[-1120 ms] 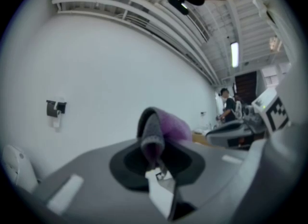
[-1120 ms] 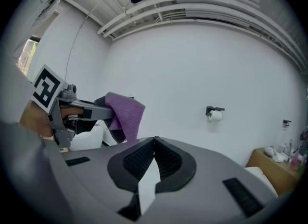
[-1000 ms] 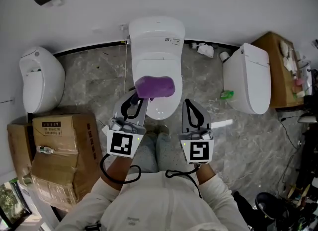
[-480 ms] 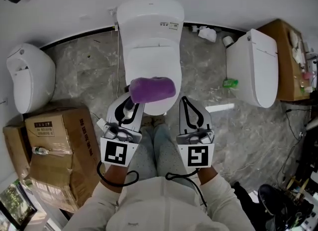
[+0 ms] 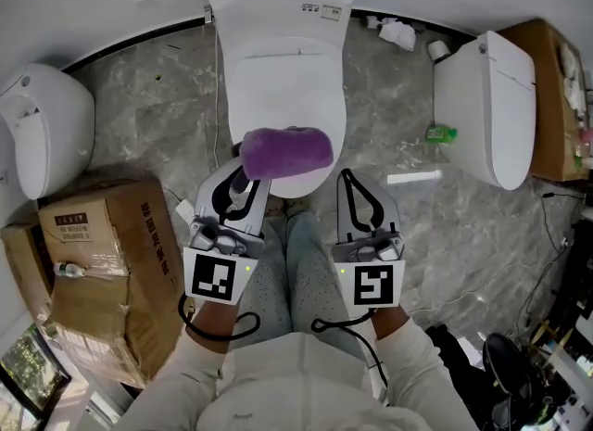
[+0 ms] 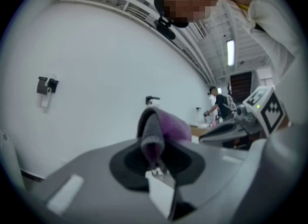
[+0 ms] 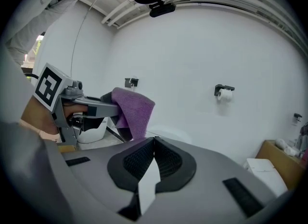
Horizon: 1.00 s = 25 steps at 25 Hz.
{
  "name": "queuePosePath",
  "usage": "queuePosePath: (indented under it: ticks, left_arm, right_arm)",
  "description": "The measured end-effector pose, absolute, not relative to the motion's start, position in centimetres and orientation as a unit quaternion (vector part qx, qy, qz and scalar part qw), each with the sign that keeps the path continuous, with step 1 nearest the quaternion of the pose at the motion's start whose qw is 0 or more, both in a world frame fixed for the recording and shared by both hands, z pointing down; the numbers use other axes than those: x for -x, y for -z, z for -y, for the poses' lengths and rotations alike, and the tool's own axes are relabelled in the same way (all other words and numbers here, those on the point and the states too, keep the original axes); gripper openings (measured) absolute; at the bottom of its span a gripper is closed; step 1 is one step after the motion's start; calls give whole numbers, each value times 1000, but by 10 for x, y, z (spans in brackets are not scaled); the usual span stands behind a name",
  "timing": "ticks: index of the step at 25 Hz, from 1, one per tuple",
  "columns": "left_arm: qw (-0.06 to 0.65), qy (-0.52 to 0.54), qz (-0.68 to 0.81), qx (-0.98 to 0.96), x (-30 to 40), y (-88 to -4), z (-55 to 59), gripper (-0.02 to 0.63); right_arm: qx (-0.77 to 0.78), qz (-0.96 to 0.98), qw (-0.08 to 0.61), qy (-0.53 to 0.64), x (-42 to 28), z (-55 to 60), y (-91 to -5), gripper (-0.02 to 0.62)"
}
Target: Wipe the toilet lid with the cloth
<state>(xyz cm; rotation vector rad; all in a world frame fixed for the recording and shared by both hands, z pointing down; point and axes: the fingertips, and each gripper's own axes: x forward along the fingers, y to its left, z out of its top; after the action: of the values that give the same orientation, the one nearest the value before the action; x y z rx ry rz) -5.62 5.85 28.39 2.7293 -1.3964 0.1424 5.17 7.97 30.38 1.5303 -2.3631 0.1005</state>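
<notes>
In the head view the purple cloth (image 5: 285,151) shows over the front end of the closed toilet lid (image 5: 283,86), bunched at the tip of the left hand-held gripper (image 5: 245,177). No view settles whether it touches the lid. The right hand-held gripper (image 5: 351,182) sits just right of the cloth, apart from it. The head view hides the left jaws under the cloth, but the left gripper view shows them clamped on a grey-and-purple fold standing upright between the pads. The right gripper view shows its own jaws pressed together with nothing between them. It also catches the cloth side-on, drooping from the other tip, with a toilet-paper holder (image 7: 224,92) on the white wall (image 7: 192,49). Only the head view shows the cardboard box (image 5: 93,262), a second toilet (image 5: 42,128) at the left and a third toilet (image 5: 486,109) at the right.
</notes>
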Motion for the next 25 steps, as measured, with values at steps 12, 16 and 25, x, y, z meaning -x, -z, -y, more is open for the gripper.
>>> queuePosePath:
  ticks: [12,16,25]
  left_arm:
    - [35,-67,444,-893,50,-332,-42,57]
    - [45,-69,444,-892,47,-344,-36,57]
    - [50,-82,438,-894,34,-369,-34,57]
  right_arm:
    - [-519,825,215,-62,-66,-68,-401,15]
    - [-502,829,238,-67,-68,-68,-436,15]
    - [-487,819,279,-117,-77,-81,-503,15]
